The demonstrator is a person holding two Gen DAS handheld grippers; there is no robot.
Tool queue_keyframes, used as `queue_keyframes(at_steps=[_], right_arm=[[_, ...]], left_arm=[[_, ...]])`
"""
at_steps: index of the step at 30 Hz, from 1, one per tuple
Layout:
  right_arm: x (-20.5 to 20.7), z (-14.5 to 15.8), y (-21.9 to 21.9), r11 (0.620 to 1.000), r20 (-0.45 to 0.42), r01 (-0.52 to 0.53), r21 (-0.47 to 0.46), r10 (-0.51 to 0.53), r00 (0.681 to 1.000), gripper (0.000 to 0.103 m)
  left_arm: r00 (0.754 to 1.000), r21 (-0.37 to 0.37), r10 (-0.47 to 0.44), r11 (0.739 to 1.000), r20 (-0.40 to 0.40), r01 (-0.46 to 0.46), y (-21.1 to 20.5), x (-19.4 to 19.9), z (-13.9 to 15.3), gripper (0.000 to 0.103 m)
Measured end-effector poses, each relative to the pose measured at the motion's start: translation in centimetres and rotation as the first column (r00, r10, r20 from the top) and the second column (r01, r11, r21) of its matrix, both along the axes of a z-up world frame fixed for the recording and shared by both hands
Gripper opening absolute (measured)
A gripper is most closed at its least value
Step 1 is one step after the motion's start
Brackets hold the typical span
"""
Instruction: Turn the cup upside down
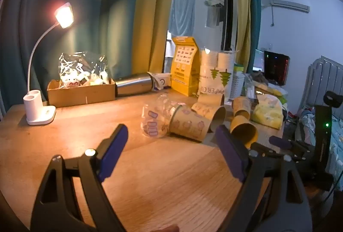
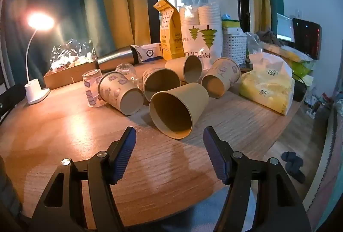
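A plain brown paper cup [image 2: 179,111] lies on its side on the wooden worktop [image 2: 64,124], its open mouth turned toward the right gripper [image 2: 169,152], which hovers just short of it with its blue-padded jaws spread wide and empty. This cup is the nearest of the group and sits squarely between the jaws' line of approach, so it is probably the one meant to be picked up and set mouth down. Behind it, four more paper cups lie tipped over in a loose cluster, among them a printed cup [image 2: 121,93] to the left showing its base, and a clear plastic cup [image 2: 92,88] standing mouth down beside that one. The left gripper [image 1: 171,152] hangs lower and farther back over bare wood, its jaws also released and holding nothing; in its view the same cups lie ahead and to the right, and the right gripper's black frame shows at the far right edge. It looks placed to wait or to steady. The worktop is warm-toned wood, lit from the left by a white desk lamp [image 1: 40,107]. Along its back edge stand a cardboard box [image 1: 81,92] of wrapped items, a steel flask [image 1: 134,84] on its side, a yellow bag [image 1: 185,67] and a sleeve of paper cups. Teal and mustard curtains frame a window; a bed and monitor sit at right.
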State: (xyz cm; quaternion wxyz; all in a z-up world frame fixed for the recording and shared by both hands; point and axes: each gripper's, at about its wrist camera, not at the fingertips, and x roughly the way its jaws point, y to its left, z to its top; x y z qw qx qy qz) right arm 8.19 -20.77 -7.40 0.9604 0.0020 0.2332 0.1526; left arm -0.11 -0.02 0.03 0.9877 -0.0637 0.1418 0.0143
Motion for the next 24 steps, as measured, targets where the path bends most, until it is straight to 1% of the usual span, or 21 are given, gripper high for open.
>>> queue_keyframes(at_steps=[1,6,10,24], right_arm=[[-0.3,0.0,0.2,1.0,0.043,0.004,-0.017,-0.004,0.999,0.068],[-1.4,0.3,0.3,1.0,0.062,-0.001,-0.027,0.002,0.998,0.069],[-1.6,0.3,0.7,0.999,0.047,-0.009,-0.051,0.011,0.999,0.069],[-1.7,0.3,0.5,0.999,0.051,-0.015,-0.043,0.017,0.999,0.069]], left_arm=[[1.0,0.015,-0.002,1.0,-0.015,0.002,-0.1,0.1,0.0,0.085],[1.0,0.015,0.0,1.0,-0.019,0.0,-0.3,0.1,0.0,0.085],[1.0,0.004,-0.001,1.0,-0.016,0.001,0.1,-0.1,0.1,0.085],[1.0,0.001,0.005,1.0,-0.021,-0.005,0.1,0.2,-0.3,0.085]])
